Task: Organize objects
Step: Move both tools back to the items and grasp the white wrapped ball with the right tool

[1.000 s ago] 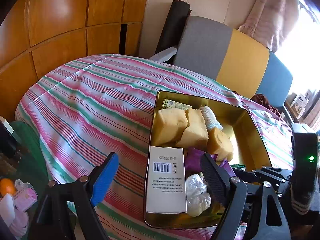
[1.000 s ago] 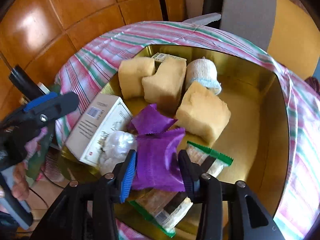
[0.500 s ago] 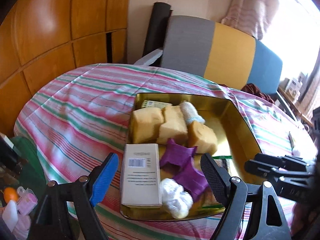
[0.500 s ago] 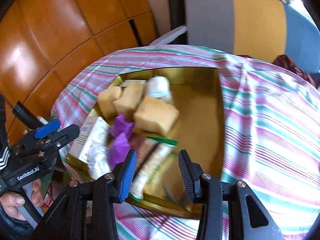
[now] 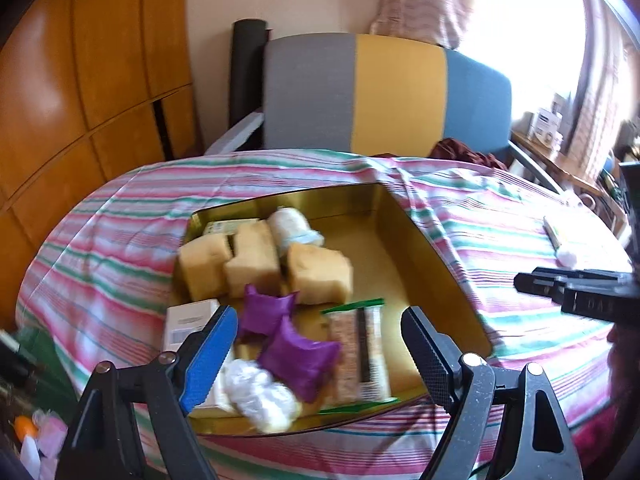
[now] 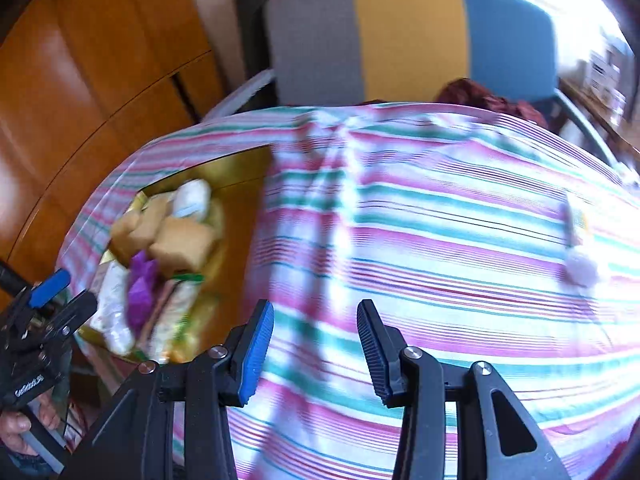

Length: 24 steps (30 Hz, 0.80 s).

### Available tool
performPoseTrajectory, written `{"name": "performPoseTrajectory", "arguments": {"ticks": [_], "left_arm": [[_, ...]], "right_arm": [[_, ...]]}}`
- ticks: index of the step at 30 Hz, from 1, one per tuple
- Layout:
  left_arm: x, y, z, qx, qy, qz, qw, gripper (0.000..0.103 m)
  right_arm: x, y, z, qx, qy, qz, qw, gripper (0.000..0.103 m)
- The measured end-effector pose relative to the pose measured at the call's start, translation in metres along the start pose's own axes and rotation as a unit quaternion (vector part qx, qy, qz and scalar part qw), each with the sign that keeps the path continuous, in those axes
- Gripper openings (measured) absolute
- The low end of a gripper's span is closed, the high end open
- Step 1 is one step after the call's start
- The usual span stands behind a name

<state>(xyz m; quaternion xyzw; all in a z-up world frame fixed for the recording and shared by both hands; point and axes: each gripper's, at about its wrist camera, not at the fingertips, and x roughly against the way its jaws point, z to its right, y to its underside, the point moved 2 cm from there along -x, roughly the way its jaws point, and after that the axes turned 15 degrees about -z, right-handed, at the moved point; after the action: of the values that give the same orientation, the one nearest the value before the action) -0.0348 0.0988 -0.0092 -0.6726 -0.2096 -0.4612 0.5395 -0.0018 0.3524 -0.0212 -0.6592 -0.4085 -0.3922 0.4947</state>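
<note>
A gold tray (image 5: 436, 256) sits on the striped tablecloth (image 6: 440, 216) and holds yellow sponge blocks (image 5: 320, 276), a white roll (image 5: 290, 220), purple packets (image 5: 298, 354), a white box (image 5: 188, 322), a clear plastic bag (image 5: 258, 394) and snack bars (image 5: 362, 348). My left gripper (image 5: 318, 328) hangs open above the tray's near end, holding nothing. My right gripper (image 6: 314, 312) is to the right of the tray (image 6: 236, 172) over bare cloth, its jaws narrowly apart and empty. A small pale packet (image 6: 578, 220) and a white fluffy ball (image 6: 582, 272) lie on the cloth at the far right.
A grey, yellow and blue chair back (image 5: 384, 92) stands behind the table, with wooden panels (image 5: 80, 80) to the left. A dark red cloth (image 6: 488, 98) lies at the table's far edge. Small bottles (image 5: 28, 436) sit low at the left, and a hand (image 6: 20, 424) grips the left tool.
My right gripper has left the tray and swung right, over the striped cloth. The left gripper has shifted right along the tray's near end, still open. The tray's contents stay in place.
</note>
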Motion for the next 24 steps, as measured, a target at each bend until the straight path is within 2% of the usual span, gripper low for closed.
{"name": "performPoseTrajectory", "arguments": {"ticks": [6, 12, 22, 24], "left_arm": [[-0.003, -0.006, 0.034, -0.041, 0.009, -0.003, 0.9991, 0.085], [-0.008, -0.01, 0.065, -0.077, 0.02, -0.009, 0.9968, 0.085], [-0.017, -0.017, 0.113, -0.126, 0.045, -0.017, 0.9909, 0.086], [-0.02, -0.017, 0.121, -0.134, 0.05, -0.022, 0.9895, 0.086]], "right_arm": [[0.018, 0.005, 0.057, -0.055, 0.037, 0.007, 0.998, 0.044], [0.036, 0.013, 0.116, -0.123, 0.064, 0.006, 0.99, 0.044], [0.057, 0.03, 0.216, -0.243, 0.083, 0.001, 0.966, 0.046], [0.058, 0.031, 0.232, -0.264, 0.082, 0.002, 0.961, 0.049]]}}
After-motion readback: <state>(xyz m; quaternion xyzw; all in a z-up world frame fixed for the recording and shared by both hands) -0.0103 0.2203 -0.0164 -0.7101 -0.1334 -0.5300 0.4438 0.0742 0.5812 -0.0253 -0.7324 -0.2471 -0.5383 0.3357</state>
